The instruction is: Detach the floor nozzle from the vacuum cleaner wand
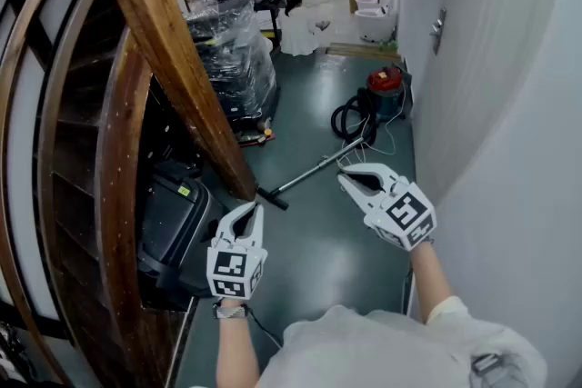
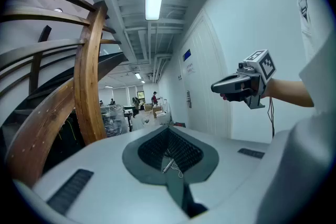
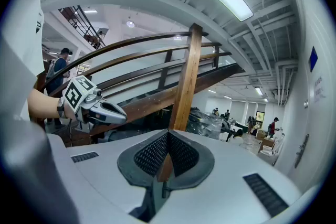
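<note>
The vacuum lies on the dark floor ahead in the head view: a red canister [image 1: 386,81], a coiled black hose [image 1: 351,117], and a silver wand [image 1: 314,171] running down-left to the black floor nozzle [image 1: 272,198]. My left gripper [image 1: 255,210] hovers just below-left of the nozzle, shut and empty. My right gripper [image 1: 346,180] hangs above the wand's upper end, also shut and empty. In the left gripper view the shut left gripper [image 2: 169,129] frames a small part of the wand [image 2: 167,166], with the right gripper [image 2: 239,85] off to the right. The right gripper view shows the right gripper [image 3: 168,134] shut and the left gripper [image 3: 100,109] at left.
A curved wooden stair beam [image 1: 171,50] slants down to the floor right beside the nozzle. A black case [image 1: 173,223] sits under the stairs, a plastic-wrapped stack [image 1: 233,59] behind it. A white wall and door [image 1: 473,41] close the right side. People and boxes are far back.
</note>
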The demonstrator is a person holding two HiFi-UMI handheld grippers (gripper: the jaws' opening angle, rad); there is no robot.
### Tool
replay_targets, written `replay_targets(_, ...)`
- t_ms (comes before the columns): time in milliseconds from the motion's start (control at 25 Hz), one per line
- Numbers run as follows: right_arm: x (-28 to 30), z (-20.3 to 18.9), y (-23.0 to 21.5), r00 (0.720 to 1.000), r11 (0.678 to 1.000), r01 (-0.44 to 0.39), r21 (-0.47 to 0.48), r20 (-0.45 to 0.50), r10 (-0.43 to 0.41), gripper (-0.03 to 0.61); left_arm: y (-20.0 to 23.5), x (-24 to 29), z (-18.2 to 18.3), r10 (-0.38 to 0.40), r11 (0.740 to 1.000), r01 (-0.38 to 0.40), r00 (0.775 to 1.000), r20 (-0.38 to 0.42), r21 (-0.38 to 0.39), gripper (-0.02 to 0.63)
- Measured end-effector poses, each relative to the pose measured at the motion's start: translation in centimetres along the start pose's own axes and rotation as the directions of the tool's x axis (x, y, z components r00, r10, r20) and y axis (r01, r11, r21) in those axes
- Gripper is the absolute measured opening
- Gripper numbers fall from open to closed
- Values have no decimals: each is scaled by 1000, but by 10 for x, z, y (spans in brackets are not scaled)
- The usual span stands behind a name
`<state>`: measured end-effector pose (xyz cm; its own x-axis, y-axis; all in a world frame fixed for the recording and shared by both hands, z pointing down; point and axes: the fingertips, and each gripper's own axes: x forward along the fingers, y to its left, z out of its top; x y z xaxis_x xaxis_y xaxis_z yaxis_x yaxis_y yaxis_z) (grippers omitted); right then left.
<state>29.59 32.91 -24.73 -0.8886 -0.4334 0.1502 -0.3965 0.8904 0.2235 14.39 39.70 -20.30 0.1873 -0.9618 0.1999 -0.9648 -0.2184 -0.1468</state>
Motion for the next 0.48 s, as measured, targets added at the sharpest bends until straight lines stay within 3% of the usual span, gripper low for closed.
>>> replay_targets(200,-1,-6,-1,1000,1000,3,-1,-3,-3,28,-5,3,-11,-2,999,2,1000,-15,46,-5)
replay_targets(480,-3,-8,-1,1000,1000,-5,23,16,5,28,-13,6,-15,-14,999,16,999,-33,51,-5)
